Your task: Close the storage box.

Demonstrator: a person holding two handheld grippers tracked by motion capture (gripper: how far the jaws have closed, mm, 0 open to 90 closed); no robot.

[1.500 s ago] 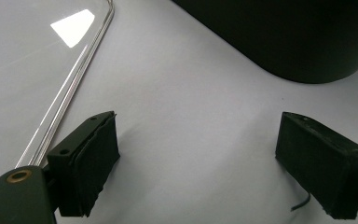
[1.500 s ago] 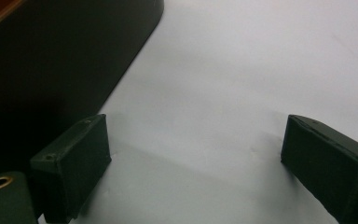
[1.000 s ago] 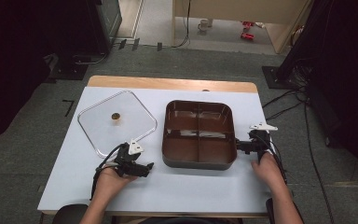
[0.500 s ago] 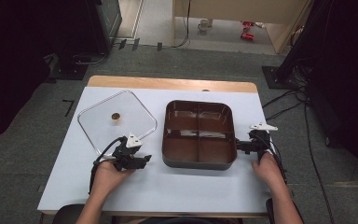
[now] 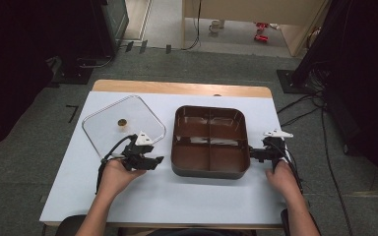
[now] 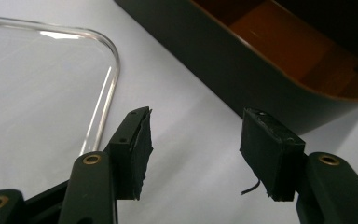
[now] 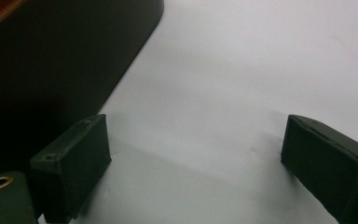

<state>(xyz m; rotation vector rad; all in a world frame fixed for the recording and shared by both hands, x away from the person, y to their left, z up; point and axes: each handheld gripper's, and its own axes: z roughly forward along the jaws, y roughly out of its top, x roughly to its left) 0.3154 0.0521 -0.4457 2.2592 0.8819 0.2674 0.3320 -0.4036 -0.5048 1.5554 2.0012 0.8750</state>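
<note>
A dark brown tray [image 5: 209,171] with several empty compartments stands in the middle of the white table [image 5: 187,201]. Left of it lies a clear square lid [image 5: 103,132] with a small gold knob [image 5: 122,122]. My left gripper [image 5: 158,161] is open, low over the table between the lid's near corner and the tray's left wall. In the left gripper view, the left gripper [image 6: 196,149] holds nothing, with the lid's rim [image 6: 108,79] to one side and the tray's wall [image 6: 242,79] ahead. My right gripper [image 5: 252,154] is open by the tray's right wall; in its own view the right gripper [image 7: 196,158] spans bare table beside the tray [image 7: 51,60].
The table's far edge is a wooden strip [image 5: 177,88]. Beyond it lie grey floor and dark equipment, with cables [image 5: 300,110] on the floor to the right. A broad bare stretch of table runs along the front, where both forearms come in.
My left gripper has moved forward, away from the person, closer to the lid's corner and the tray. The right gripper has stayed in place.
</note>
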